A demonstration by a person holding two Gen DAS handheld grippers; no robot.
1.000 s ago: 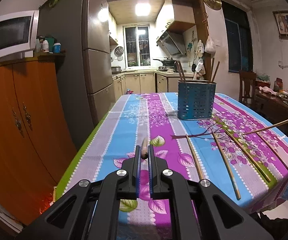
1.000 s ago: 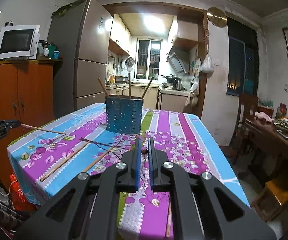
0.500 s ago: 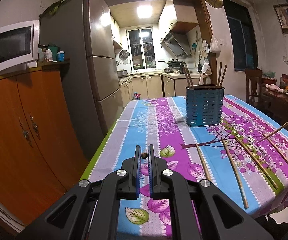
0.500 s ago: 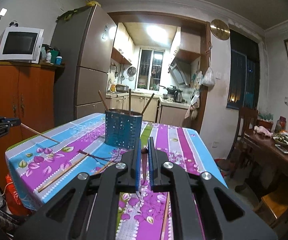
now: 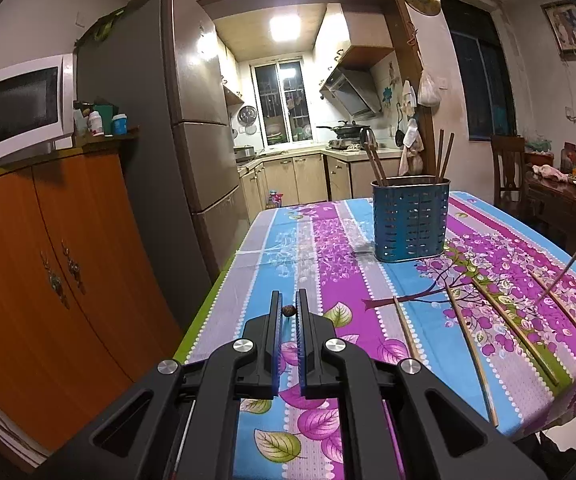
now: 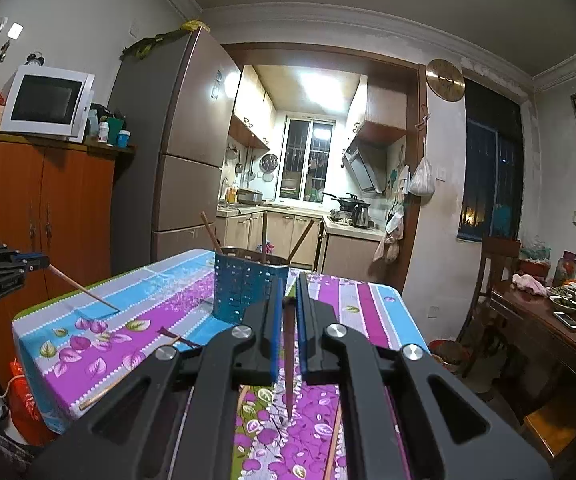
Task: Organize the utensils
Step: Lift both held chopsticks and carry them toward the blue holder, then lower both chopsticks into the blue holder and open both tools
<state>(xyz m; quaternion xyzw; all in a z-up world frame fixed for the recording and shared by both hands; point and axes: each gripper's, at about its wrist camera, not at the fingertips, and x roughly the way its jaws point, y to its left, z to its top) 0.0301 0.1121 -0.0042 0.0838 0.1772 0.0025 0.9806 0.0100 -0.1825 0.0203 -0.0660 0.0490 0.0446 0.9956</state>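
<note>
Both tools clamped on one chopstick each — left tool [image 5: 287,311], right tool [image 6: 288,300]; thin end-grips may pivot or slip, missing the blue holder [image 6: 250,289] over the desk [image 5: 328,248].

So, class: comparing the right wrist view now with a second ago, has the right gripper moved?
Yes, upward: the right gripper, shut on a chopstick, now sits level with the blue utensil holder's rim; earlier the holder stood wholly above the fingers.
</note>
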